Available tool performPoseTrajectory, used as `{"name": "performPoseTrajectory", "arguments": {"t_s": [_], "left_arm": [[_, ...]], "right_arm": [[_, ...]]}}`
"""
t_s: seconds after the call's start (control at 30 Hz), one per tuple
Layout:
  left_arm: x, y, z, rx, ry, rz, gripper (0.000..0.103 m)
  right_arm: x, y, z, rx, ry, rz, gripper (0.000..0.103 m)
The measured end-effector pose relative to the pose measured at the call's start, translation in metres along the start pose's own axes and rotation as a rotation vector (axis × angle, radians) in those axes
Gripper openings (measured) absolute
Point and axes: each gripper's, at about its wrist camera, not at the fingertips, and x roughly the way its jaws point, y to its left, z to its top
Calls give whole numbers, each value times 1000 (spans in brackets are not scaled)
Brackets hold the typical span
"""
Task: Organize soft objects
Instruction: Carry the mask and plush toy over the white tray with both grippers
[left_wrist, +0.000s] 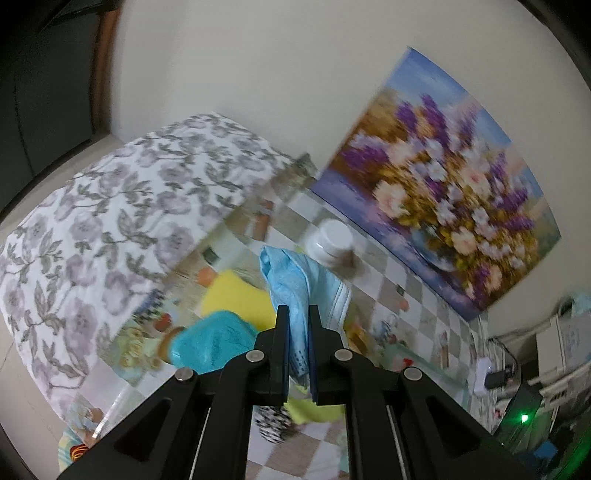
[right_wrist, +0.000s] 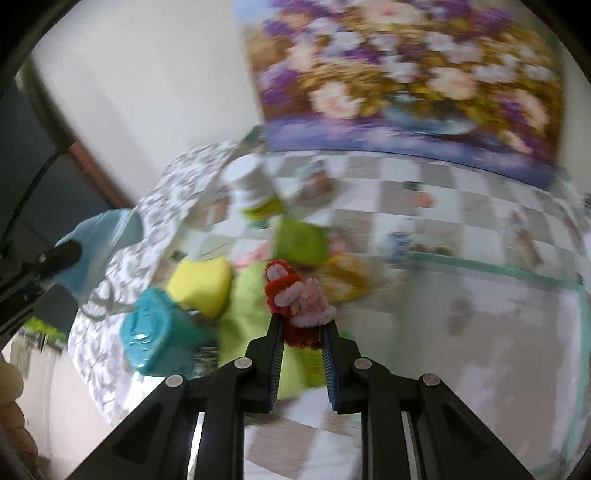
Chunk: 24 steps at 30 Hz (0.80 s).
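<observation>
My left gripper (left_wrist: 297, 313) is shut on a light blue face mask (left_wrist: 291, 284), which hangs lifted above the table; the same gripper and the mask (right_wrist: 99, 240) show at the left of the right wrist view. My right gripper (right_wrist: 302, 320) is shut on a small red and pink plush doll (right_wrist: 295, 295), held above the pile. Below lie a yellow sponge (right_wrist: 201, 286), a teal packet (right_wrist: 155, 332), a lime green cloth (right_wrist: 251, 295) and a green square pad (right_wrist: 301, 240). In the left wrist view the yellow sponge (left_wrist: 236, 299) and teal packet (left_wrist: 210, 341) sit just left of the mask.
A patterned tablecloth (left_wrist: 399, 295) covers the table. A floral-covered box (left_wrist: 110, 240) stands at the left. A white jar (left_wrist: 332, 240) stands near a flower painting (left_wrist: 443, 192) that leans on the wall. A black and white item (left_wrist: 273, 422) lies under my left gripper. Electronics (left_wrist: 517, 406) sit at right.
</observation>
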Motion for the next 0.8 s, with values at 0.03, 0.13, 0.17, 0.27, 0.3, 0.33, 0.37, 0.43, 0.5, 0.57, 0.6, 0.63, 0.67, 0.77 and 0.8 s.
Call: {"name": "performPoseTrajectory", "arguments": {"t_s": [0.03,0.13,0.17,0.27,0.3,0.33,0.37,0.43,0.5,0.57,0.6,0.63,0.67,0.77,0.8], "left_arm": [[1,-7,-3,15,9,-6,8],[5,-35,-16,68,40,-32,8],[6,-43,-21,84,48,-40,8],[11,-76,-38,154,80,-65,8],[12,-83,-42,172,87,-68,8],[14,-93,-48,195,97,-72,8],[17,-104,-55,222,109,-78,8],[20,-119,-64,259,124,-92,8],[25,-139,-79,310,142,-104,8],[32,-156,-93,354,169,-109,8],[35,-160,-98,365,180,-111,8],[41,-167,-106,378,205,-113,8],[45,-171,-111,384,226,-114,8],[61,-182,-131,399,293,-123,8],[68,-185,-138,401,313,-118,8]], "right_arm": [[-4,-9,0,27,0,-33,21],[-18,-42,-3,82,-7,-99,21],[-23,-54,-5,105,-9,-125,21],[-38,-86,-10,156,-16,-182,21],[-44,-99,-13,180,-20,-201,21],[-50,-108,-16,195,-21,-212,21],[-54,-117,-18,214,-21,-229,21],[-63,-139,-23,255,-17,-274,21],[-71,-160,-29,301,-10,-314,21],[-76,-177,-33,336,-5,-337,21],[-79,-187,-38,357,1,-355,21],[-80,-195,-42,372,7,-369,21],[-81,-200,-45,382,12,-377,21],[-81,-217,-56,424,38,-392,21],[-80,-223,-60,439,50,-394,21]]}}
